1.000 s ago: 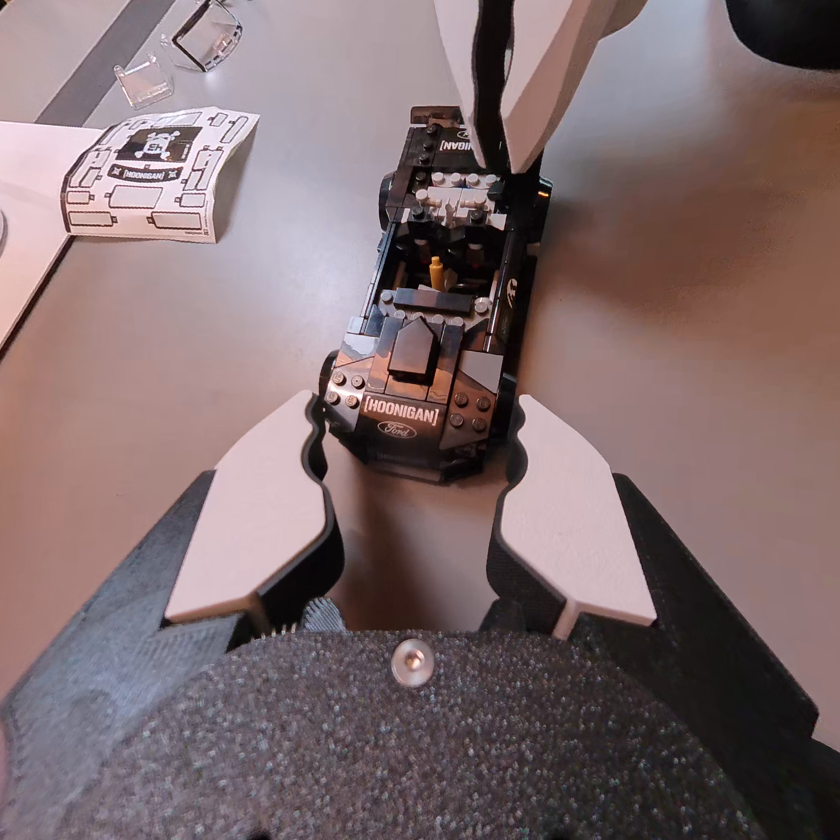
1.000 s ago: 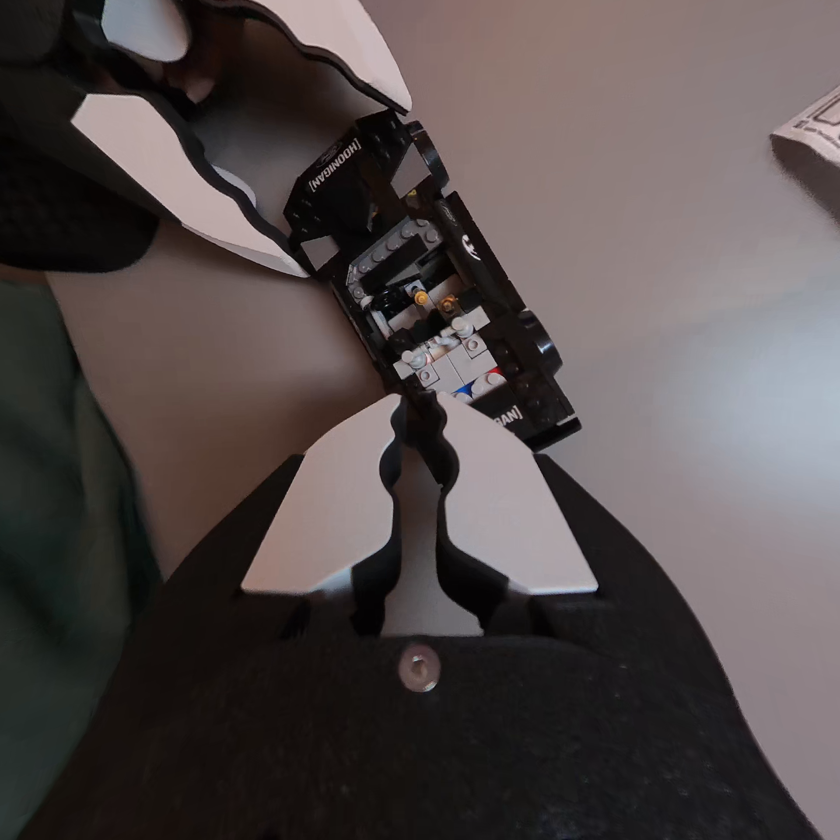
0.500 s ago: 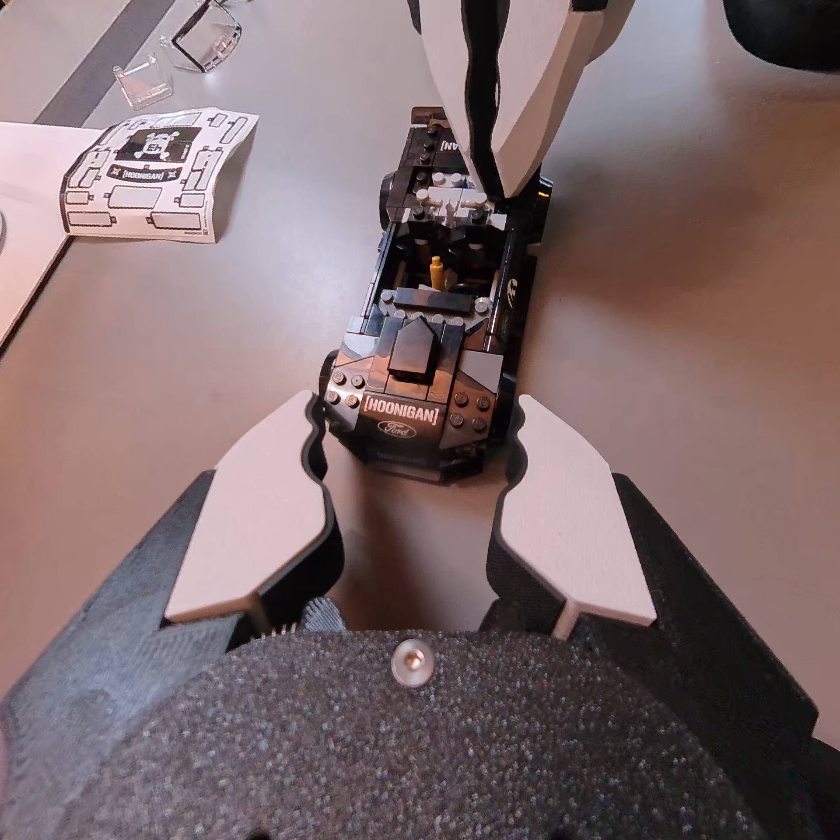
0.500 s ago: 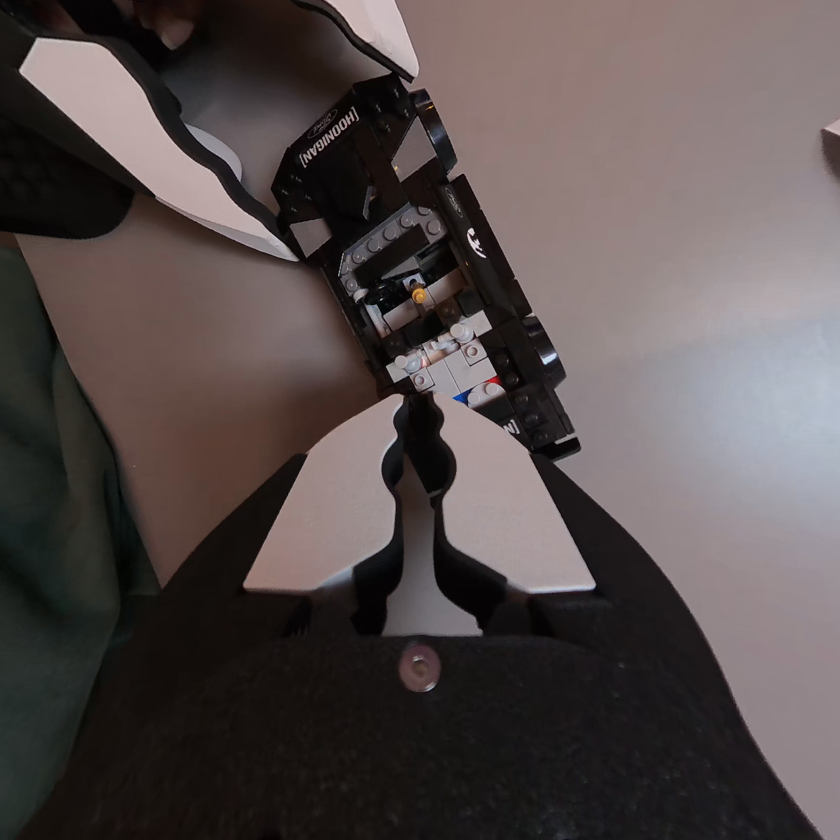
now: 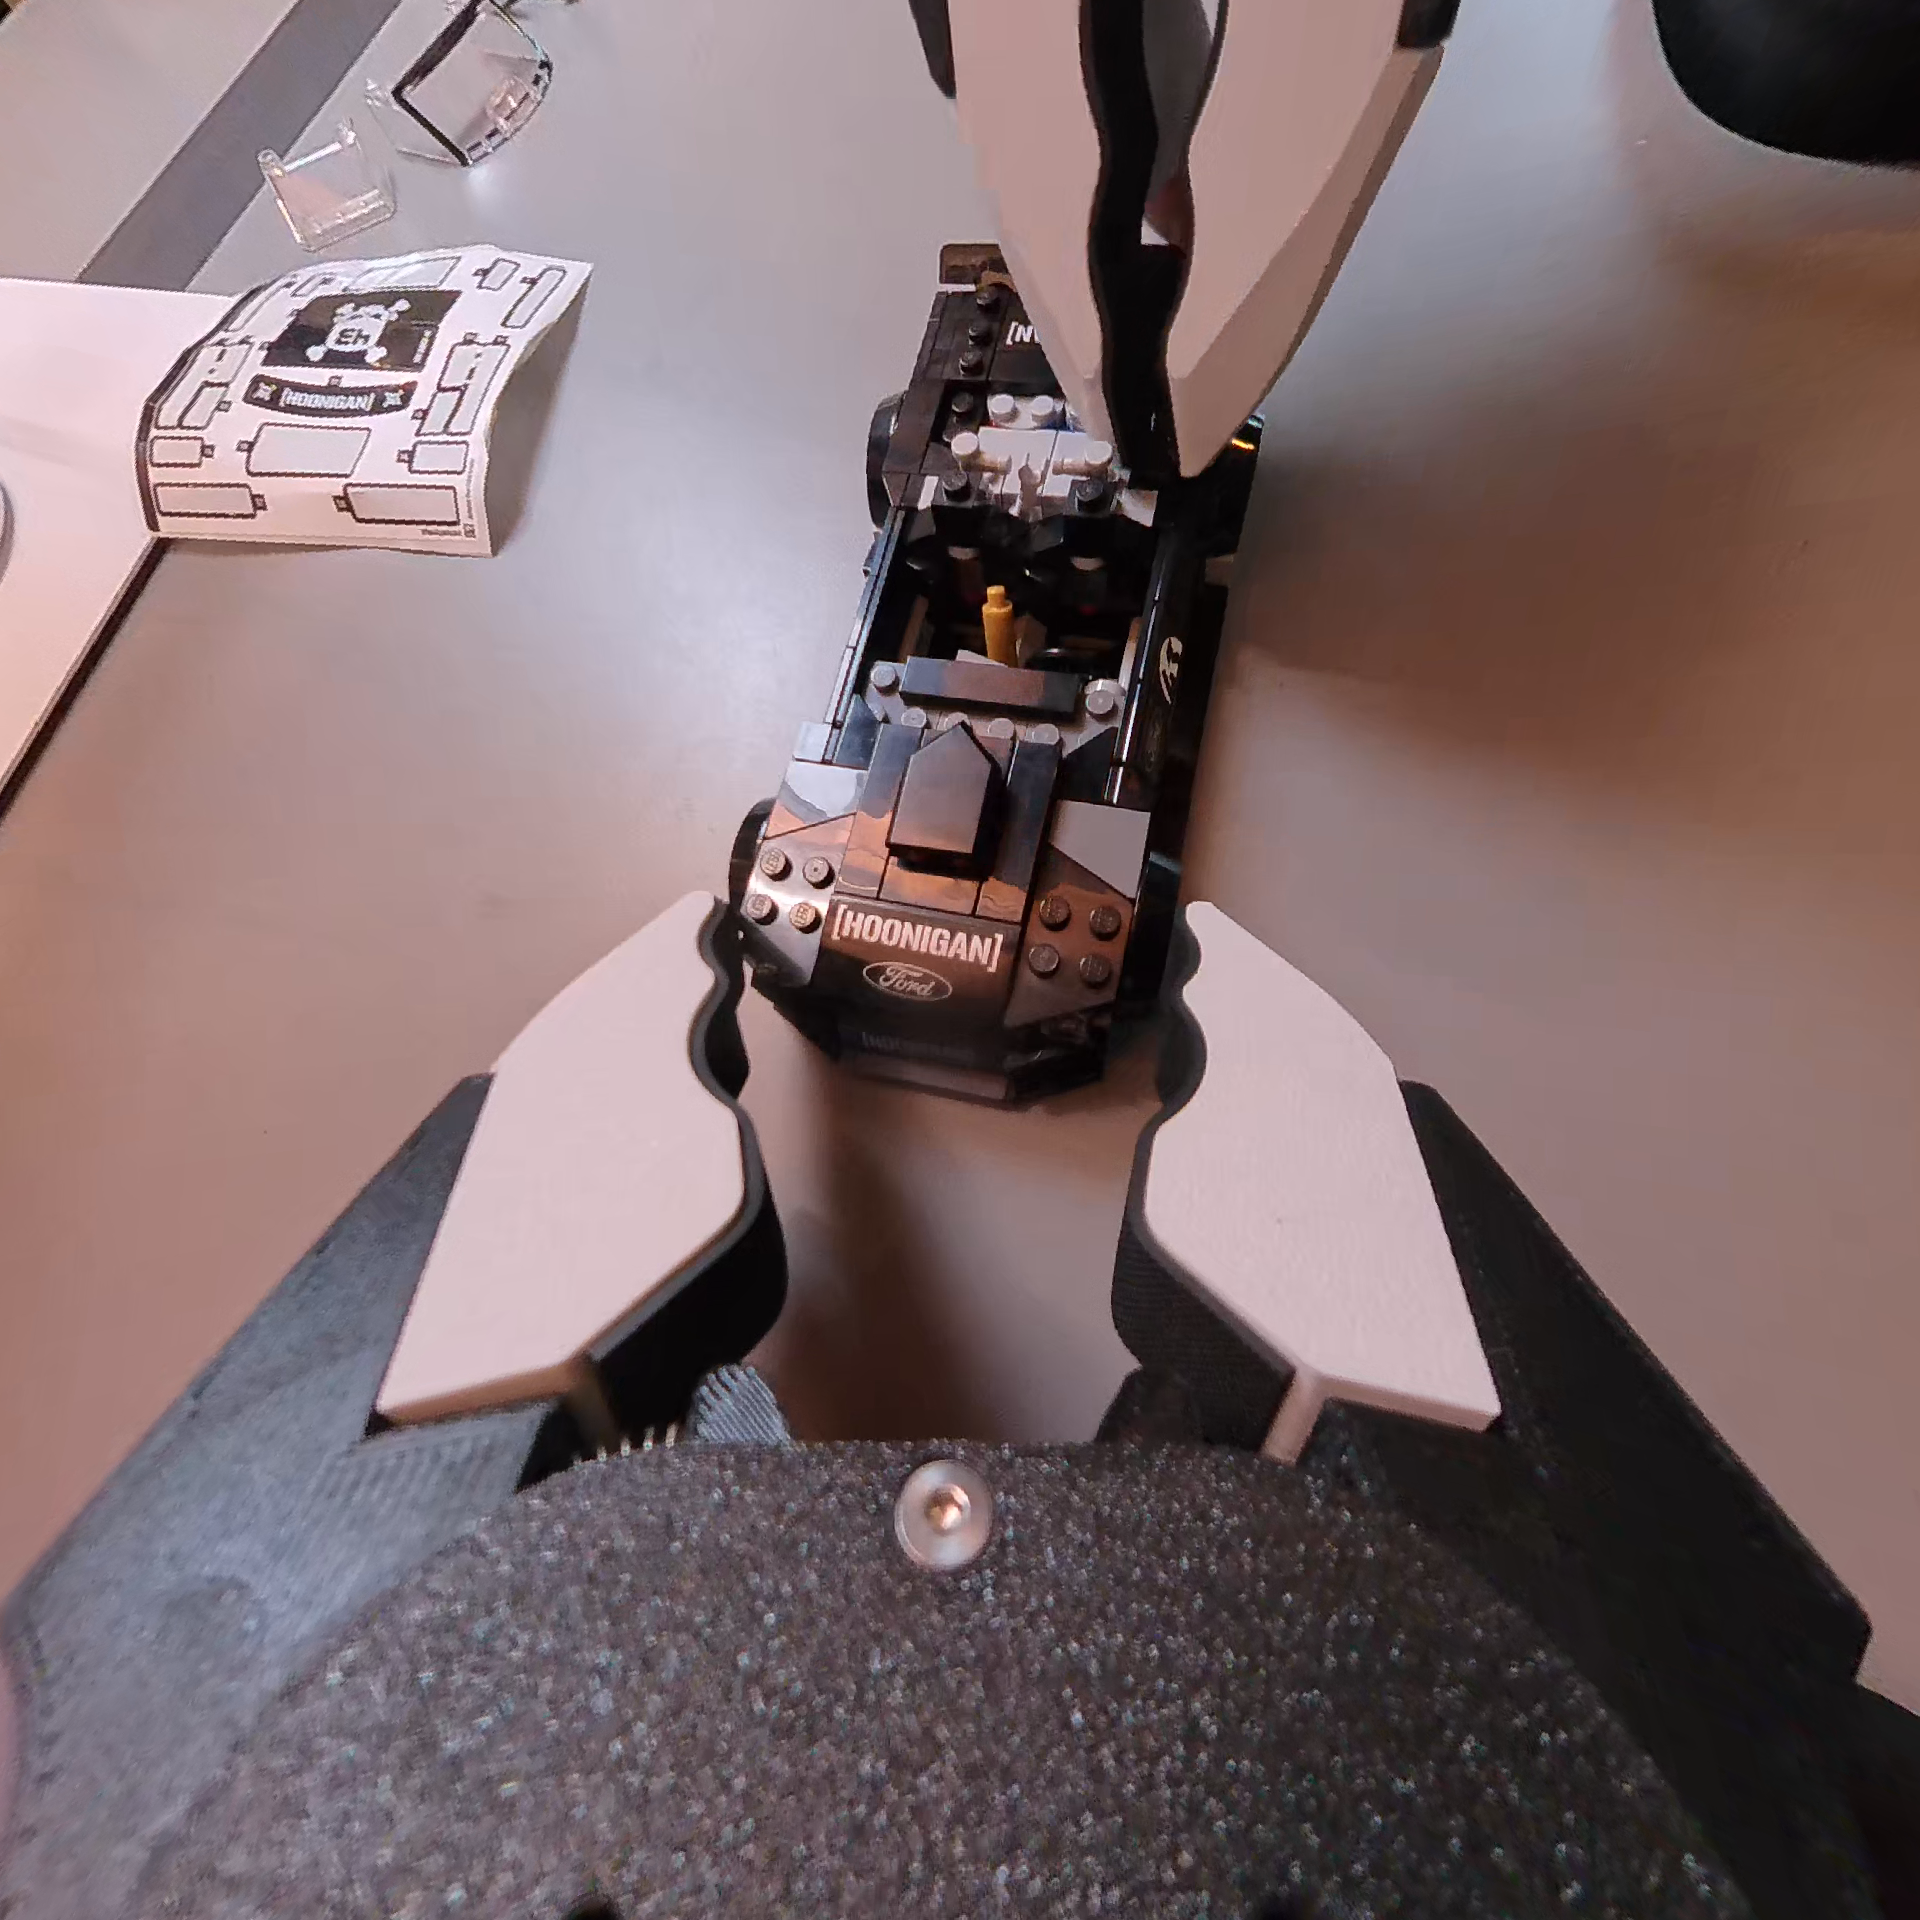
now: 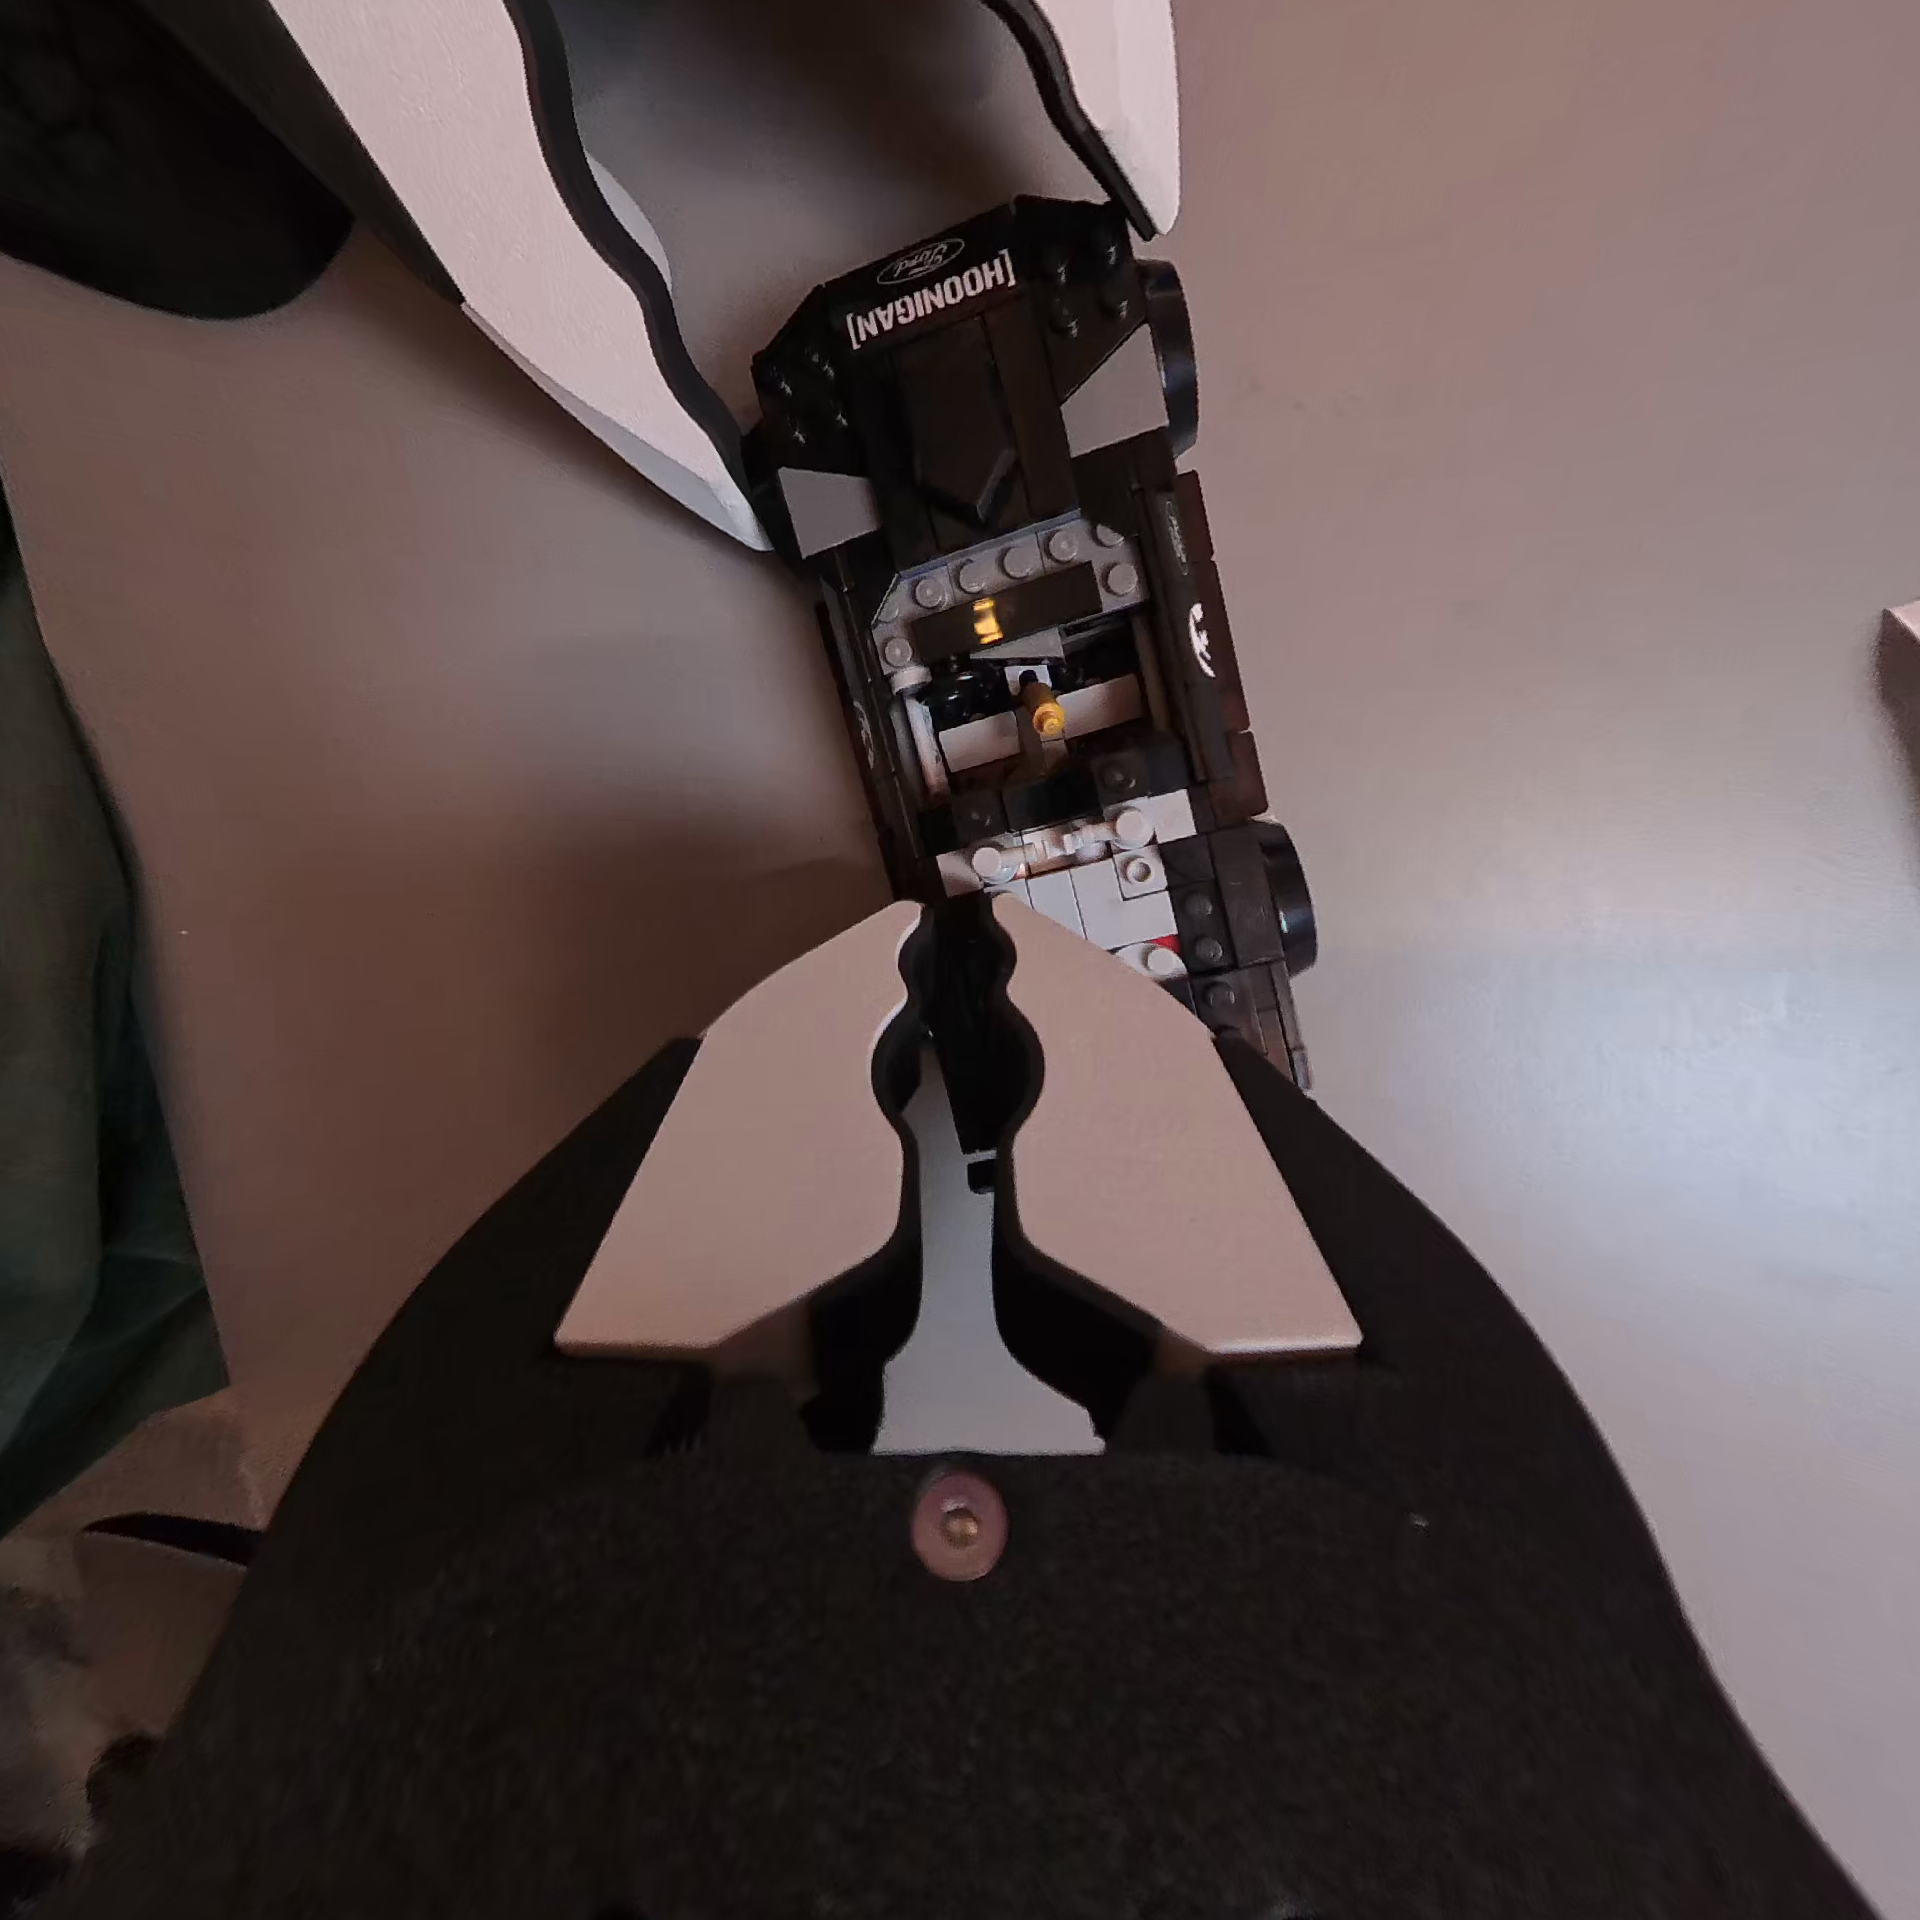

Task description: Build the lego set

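On the grey table, which filled both views, the half-built black lego car lay lengthwise, its printed nose at 6 o'clock in the left wrist view and at 12 o'clock in the right wrist view. Around that nose the left gripper stood with its jaws spread wide, one fingertip just beside each front corner; whether they actually touched the bodywork could not be told, and it sat as it had a second before. What had changed was the right gripper: a second earlier it came at the car's tail on a slant, and by this moment it had squared up along the car's length and eased lower, so its tips stood at the grey studded plates behind the open cockpit. Its jaws were nearly pressed together, pinching a thin black piece that ran back between the fingers. This probably meant the piece was at the point of being seated on the rear deck, with the car steadied from the front; whether it had clicked home was hidden by the fingers. Off at 10 o'clock in the left wrist view lay a curled sticker sheet, and beyond it, at 11 o'clock, two clear windscreen pieces, as yet unfitted.
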